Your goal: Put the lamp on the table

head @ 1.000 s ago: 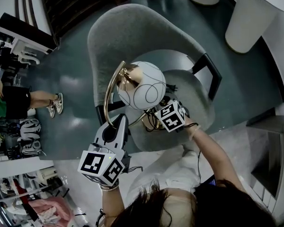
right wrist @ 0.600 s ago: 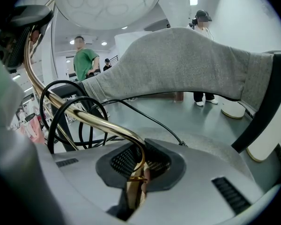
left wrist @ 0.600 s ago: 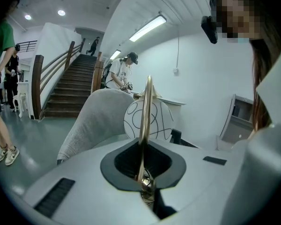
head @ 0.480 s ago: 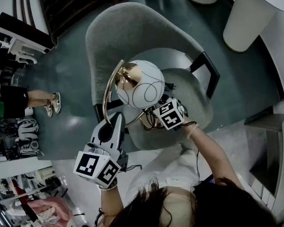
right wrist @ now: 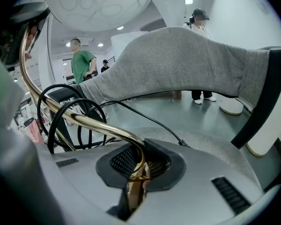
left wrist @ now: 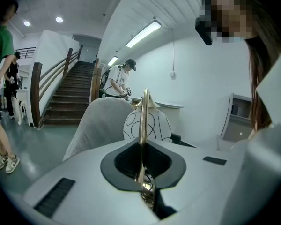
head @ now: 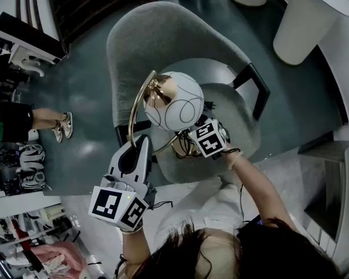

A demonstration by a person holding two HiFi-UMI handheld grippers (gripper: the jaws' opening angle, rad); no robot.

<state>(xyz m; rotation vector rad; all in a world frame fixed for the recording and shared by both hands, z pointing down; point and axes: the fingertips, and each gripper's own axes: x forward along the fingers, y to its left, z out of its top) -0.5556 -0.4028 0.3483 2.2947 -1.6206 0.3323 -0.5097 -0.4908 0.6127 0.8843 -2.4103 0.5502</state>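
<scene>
The lamp has a white globe shade (head: 174, 102) with thin black loop lines and a curved brass arm (head: 134, 110). It hangs above the seat of a grey armchair (head: 157, 36). My left gripper (head: 144, 146) is shut on the brass arm (left wrist: 142, 125), which runs up between its jaws toward the globe (left wrist: 145, 124). My right gripper (head: 191, 139) is shut on the lamp's lower brass part (right wrist: 136, 179), where the brass tube (right wrist: 75, 118) bends in. The black cord (right wrist: 65, 121) loops beside it over the seat.
The grey chair back (right wrist: 187, 64) and its black frame (head: 257, 92) stand close behind the lamp. White round pedestals (head: 302, 16) stand at the upper right. A person in green (right wrist: 82, 62) and another by the stairs (left wrist: 122, 81) stand nearby. A staircase (left wrist: 65, 97) rises at the left.
The lamp and both grippers have shifted slightly; the globe sits a little higher and further right in the head view. Both grips are unchanged.
</scene>
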